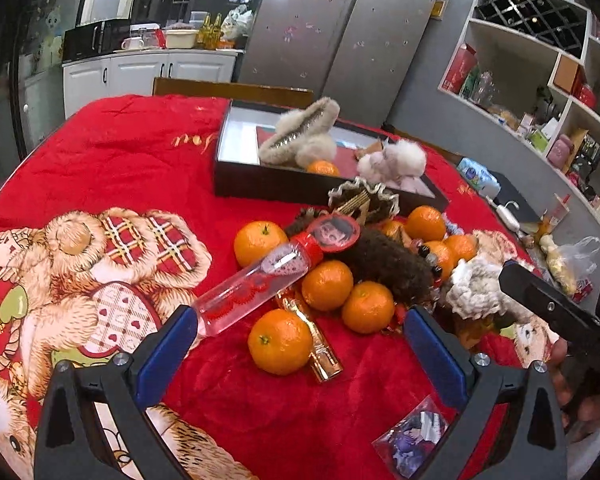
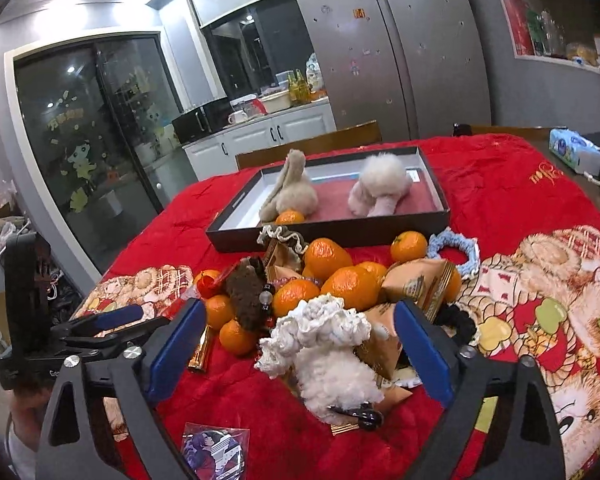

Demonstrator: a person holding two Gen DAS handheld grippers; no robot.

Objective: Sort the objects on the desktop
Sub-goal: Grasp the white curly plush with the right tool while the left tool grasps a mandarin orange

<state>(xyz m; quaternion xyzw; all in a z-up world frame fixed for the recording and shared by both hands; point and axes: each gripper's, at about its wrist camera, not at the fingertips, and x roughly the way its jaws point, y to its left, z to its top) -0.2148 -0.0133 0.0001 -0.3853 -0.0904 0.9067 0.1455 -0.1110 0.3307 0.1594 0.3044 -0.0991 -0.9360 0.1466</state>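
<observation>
Blue-padded right gripper (image 2: 296, 354): jaws wide, empty, bracketing fluffy white hair claw (image 2: 324, 344); approach step. Next: close, carry to twelve-o'clock black tray (image 2: 332, 232). Left gripper (image 1: 300, 344): open, empty.

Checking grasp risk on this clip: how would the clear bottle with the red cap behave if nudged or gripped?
The bottle lies on its side, propped on an orange, so it would probably roll. Its smooth, clear wall looks slippery and fairly rigid.
</observation>
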